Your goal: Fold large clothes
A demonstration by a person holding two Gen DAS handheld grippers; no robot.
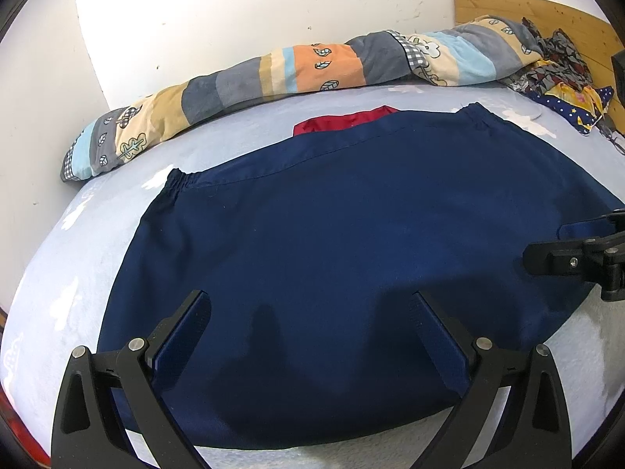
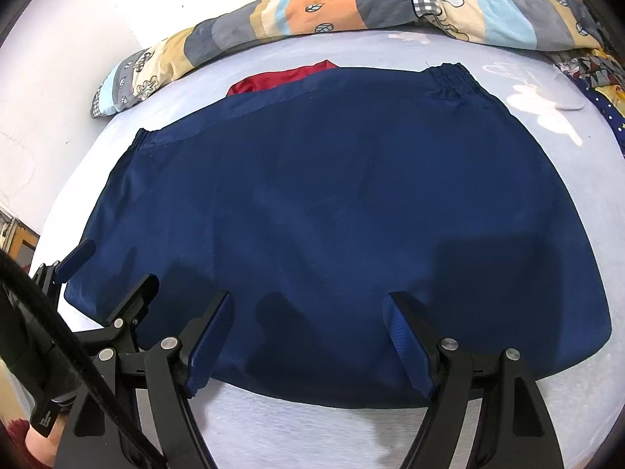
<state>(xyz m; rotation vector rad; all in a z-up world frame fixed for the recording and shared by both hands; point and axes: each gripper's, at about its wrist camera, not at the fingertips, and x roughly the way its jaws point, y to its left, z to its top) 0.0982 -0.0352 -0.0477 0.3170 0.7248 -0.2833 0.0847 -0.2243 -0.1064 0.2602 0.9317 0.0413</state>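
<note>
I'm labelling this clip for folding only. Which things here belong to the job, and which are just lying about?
Belongs to the job:
navy garment, spread flat on the bed sheet
left gripper, open
right gripper, open

Just lying about:
patchwork quilt
red cloth
patterned fabric pile
wooden headboard

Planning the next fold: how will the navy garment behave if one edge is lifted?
The navy garment will probably drape limply, since it lies flat on the bed. Its sheen suggests it may slip between pads. It looks thin, likely light.

The garment (image 1: pixel 351 234) is navy blue, red cloth (image 1: pixel 343 122) behind it; the quilt (image 1: pixel 304 68) shows orange, grey, beige, sky-blue patches with leaf prints; the sheet (image 1: pixel 58 273) is pale blue.
</note>
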